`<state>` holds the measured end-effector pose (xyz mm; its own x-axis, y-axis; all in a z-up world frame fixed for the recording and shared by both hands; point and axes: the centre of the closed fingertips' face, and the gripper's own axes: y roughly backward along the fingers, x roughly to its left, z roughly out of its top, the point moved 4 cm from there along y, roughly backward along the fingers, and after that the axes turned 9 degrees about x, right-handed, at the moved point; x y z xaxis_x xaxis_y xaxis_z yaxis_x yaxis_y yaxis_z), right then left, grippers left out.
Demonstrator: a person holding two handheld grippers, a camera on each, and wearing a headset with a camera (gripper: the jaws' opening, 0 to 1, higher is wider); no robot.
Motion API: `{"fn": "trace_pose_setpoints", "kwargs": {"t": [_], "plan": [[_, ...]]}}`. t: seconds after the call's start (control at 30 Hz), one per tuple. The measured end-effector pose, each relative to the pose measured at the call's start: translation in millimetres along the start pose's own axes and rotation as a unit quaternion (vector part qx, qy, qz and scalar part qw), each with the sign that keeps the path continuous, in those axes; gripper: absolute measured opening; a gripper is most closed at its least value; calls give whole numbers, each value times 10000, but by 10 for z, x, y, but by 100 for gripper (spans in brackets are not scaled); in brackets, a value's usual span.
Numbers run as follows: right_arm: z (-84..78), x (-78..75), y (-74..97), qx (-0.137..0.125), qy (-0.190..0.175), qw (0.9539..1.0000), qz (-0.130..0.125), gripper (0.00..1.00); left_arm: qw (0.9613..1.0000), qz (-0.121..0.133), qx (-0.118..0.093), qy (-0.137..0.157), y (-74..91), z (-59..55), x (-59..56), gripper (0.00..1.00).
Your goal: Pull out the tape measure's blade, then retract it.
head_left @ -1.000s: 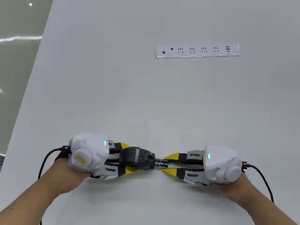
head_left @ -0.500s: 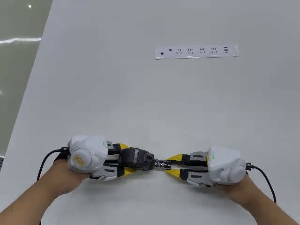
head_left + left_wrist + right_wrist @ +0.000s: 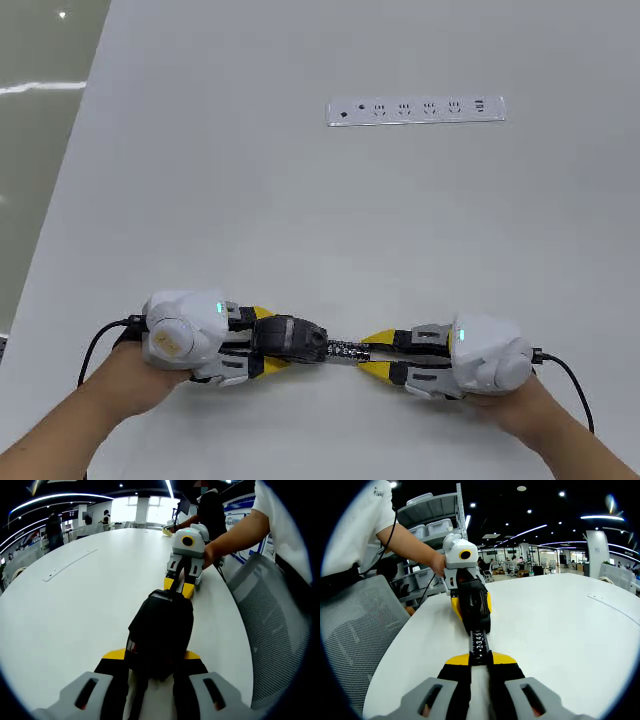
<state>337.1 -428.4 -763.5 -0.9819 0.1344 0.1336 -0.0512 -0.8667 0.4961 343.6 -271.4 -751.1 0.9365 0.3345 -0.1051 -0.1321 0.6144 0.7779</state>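
Observation:
A black tape measure (image 3: 290, 338) lies low over the white table near its front edge. My left gripper (image 3: 268, 340) is shut on its case (image 3: 161, 630). A short length of dark numbered blade (image 3: 345, 350) runs out of the case to the right. My right gripper (image 3: 374, 354) is shut on the blade's end (image 3: 479, 644), facing the left gripper. In the right gripper view the case (image 3: 472, 603) sits just beyond the blade, between the left gripper's yellow fingertips.
A white power strip (image 3: 415, 110) lies flat at the far middle of the table (image 3: 300, 200). The table's left edge drops to a grey floor (image 3: 40, 120). Black cables trail from both grippers toward me. A mesh chair (image 3: 272, 625) stands beside the table.
My right gripper has moved rightward away from the case, and more blade shows between the two grippers. The left gripper has stayed about where it was.

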Motion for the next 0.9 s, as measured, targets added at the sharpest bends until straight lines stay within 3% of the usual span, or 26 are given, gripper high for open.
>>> {"fn": "trace_pose_setpoints", "kwargs": {"t": [0.9], "plan": [[-77, -10, 146, -35, -141, 9999, -64, 12, 10000, 27, 1, 36, -6, 0, -2, 30]]}}
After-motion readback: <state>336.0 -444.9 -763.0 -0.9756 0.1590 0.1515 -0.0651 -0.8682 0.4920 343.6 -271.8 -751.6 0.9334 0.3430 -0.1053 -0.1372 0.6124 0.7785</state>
